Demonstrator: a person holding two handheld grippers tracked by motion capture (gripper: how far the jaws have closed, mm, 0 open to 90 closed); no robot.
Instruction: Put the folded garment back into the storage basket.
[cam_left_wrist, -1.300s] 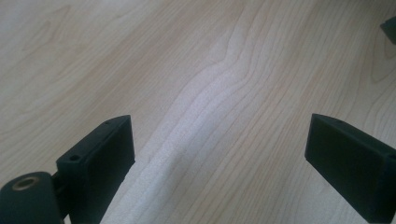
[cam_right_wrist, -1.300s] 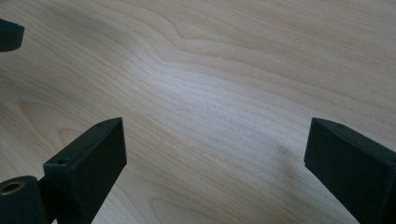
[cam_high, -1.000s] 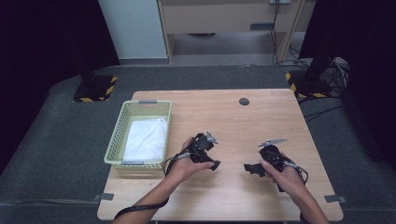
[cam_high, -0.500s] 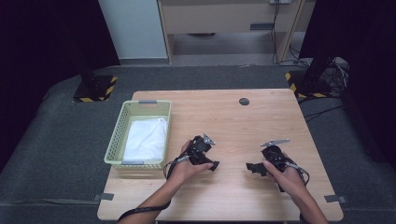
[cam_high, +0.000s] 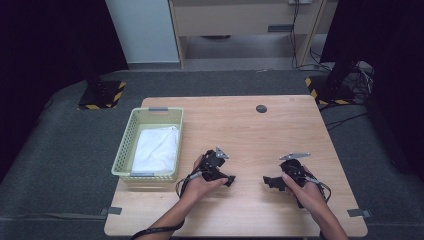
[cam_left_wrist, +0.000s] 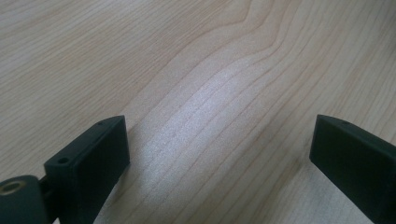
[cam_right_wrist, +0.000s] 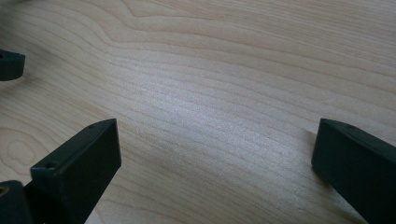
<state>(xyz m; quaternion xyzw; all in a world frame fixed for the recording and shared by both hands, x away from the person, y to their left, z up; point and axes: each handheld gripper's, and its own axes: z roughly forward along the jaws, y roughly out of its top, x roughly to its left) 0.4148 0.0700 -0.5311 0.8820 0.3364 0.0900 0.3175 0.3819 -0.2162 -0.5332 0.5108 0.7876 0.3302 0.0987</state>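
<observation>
Left gripper (cam_high: 231, 180) and right gripper (cam_high: 266, 181) sit low on the table (cam_high: 240, 125), tips facing each other, both right of the basket (cam_high: 131, 134). Neither carries anything.

High view: the basket stands at the table's left edge, white cloth (cam_high: 156, 149) folded flat inside it. Left gripper is just right of the basket's near corner; right gripper is well apart from the basket. A dark round grommet (cam_high: 261, 108) lies far beyond the basket's right side.

Left gripper view: left gripper (cam_left_wrist: 219, 154) has jaws spread wide, bare wood between them, nothing pinched.

Right gripper view: right gripper (cam_right_wrist: 215, 158) likewise spread wide over bare wood. The other gripper's jaw tip pokes in at the left edge.

Risks, my read:
- a reach toward the cloth could clip the basket's rim and shove the light basket off the table edge, which is close.
- a shallow pinch would take only the top layer, so the fold opens.
- tips facing each other could knock together.
</observation>
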